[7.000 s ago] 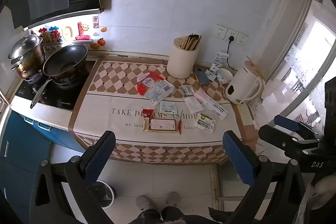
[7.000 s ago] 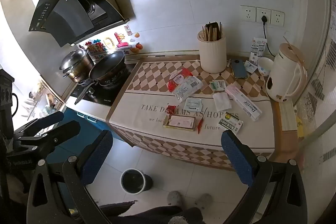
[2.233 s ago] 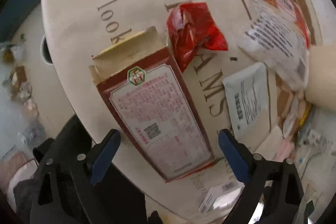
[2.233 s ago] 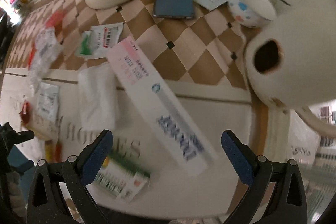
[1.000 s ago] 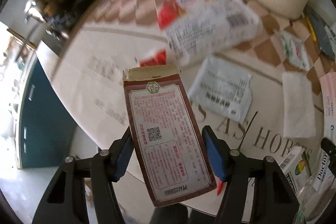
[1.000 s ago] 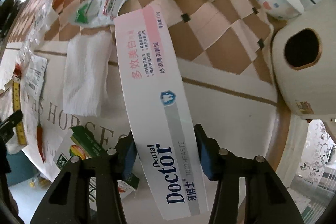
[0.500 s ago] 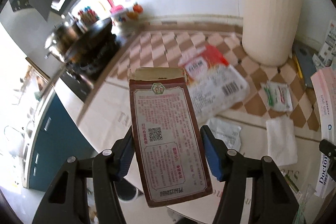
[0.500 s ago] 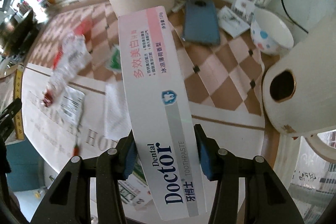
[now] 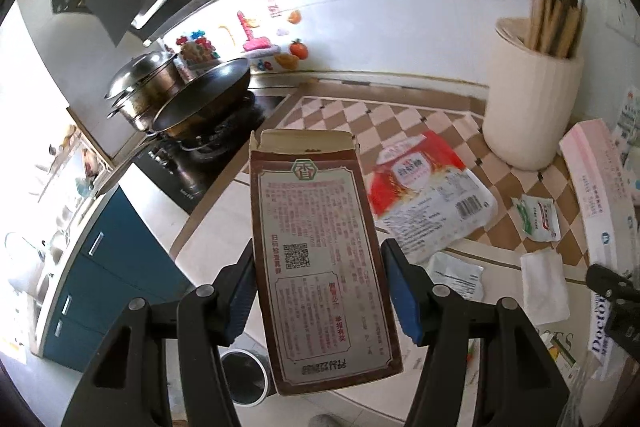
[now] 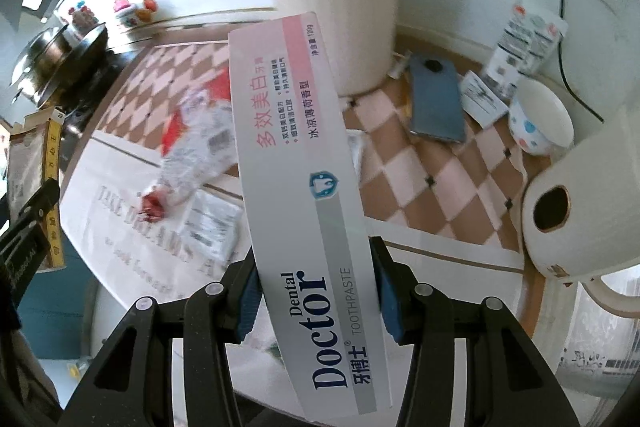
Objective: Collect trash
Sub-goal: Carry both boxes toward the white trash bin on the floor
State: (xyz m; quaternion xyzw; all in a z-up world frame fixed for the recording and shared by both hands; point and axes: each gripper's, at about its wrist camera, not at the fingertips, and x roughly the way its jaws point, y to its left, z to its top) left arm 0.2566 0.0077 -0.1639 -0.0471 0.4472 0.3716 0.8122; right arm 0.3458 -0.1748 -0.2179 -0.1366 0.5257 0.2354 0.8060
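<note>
My left gripper (image 9: 320, 291) is shut on a flat brown carton (image 9: 316, 251) with red print and an open top flap, held up above the counter. My right gripper (image 10: 316, 295) is shut on a long white and pink toothpaste box (image 10: 304, 195), also lifted; the box also shows at the right of the left wrist view (image 9: 600, 195). Loose trash lies on the checkered cloth (image 9: 360, 119): a red and white plastic packet (image 9: 428, 187), a small green and white sachet (image 9: 538, 219), a white napkin (image 9: 546, 285), a printed white pouch (image 9: 456, 275). A round bin (image 9: 244, 375) stands on the floor below.
A cream holder with chopsticks (image 9: 532, 99) stands at the back. A wok and a steel pot (image 9: 200, 99) sit on the hob at left. A blue phone (image 10: 436, 99), a dotted bowl (image 10: 540, 123) and a white kettle (image 10: 580, 207) are at right.
Both grippers closed on their boxes and lifted them off the counter. In the last half second both rose further and tilted back toward the wall.
</note>
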